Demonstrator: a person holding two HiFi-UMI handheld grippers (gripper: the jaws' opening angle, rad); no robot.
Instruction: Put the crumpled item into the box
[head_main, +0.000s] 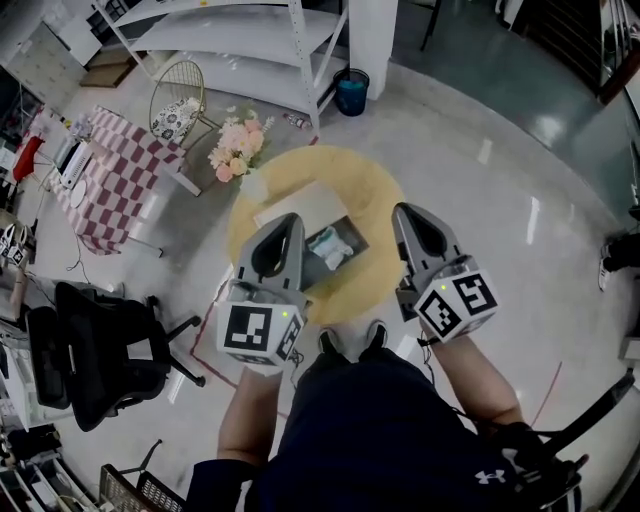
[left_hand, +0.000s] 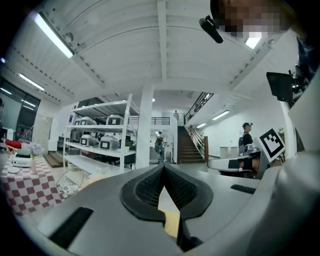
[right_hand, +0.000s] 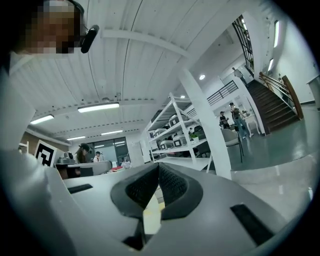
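A round yellow surface is seen beneath and ahead of both tools. An open box is set on it, framed between the two tools in the head view. The left gripper and the right gripper are held side by side and apart, each with its jaws pressed together on nothing. The crumpled item is seen inside the box, below both tools and nearer the left one, touched by neither.

Open-plan lab hall, white shelving racks, staircase, office chair, polished floor
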